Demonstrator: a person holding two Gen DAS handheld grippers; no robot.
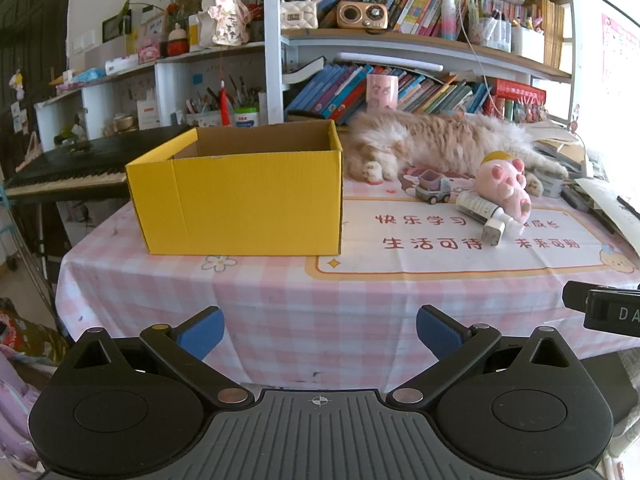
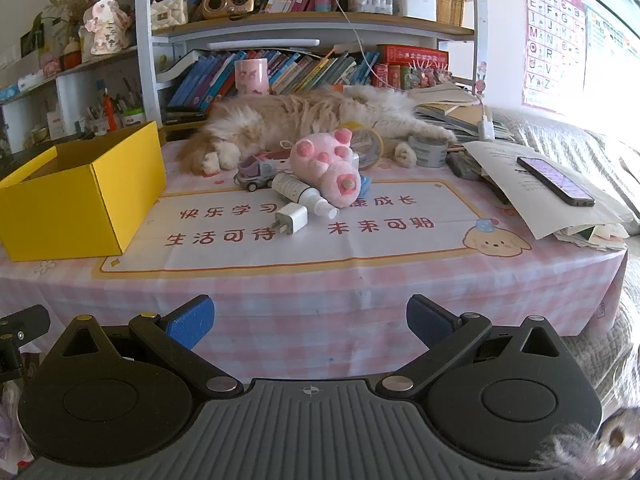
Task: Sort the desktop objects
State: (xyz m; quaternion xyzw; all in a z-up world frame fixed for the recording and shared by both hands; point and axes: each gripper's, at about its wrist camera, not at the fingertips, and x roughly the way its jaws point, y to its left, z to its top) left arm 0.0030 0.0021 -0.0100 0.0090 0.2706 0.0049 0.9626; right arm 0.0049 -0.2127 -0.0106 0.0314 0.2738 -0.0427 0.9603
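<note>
left gripper [image 1: 320, 334]: jaws wide apart, holding nothing
right gripper [image 2: 310, 324]: jaws wide apart, holding nothing
yellow box [image 1: 240, 188]: far left on desk
white charger [image 2: 291, 219]: nearest item of cluster, centre, ahead of right gripper
spray bottle [image 2: 302, 194]: long axis runs left-far to right-near
nearer arm: right, judging by both views
</note>
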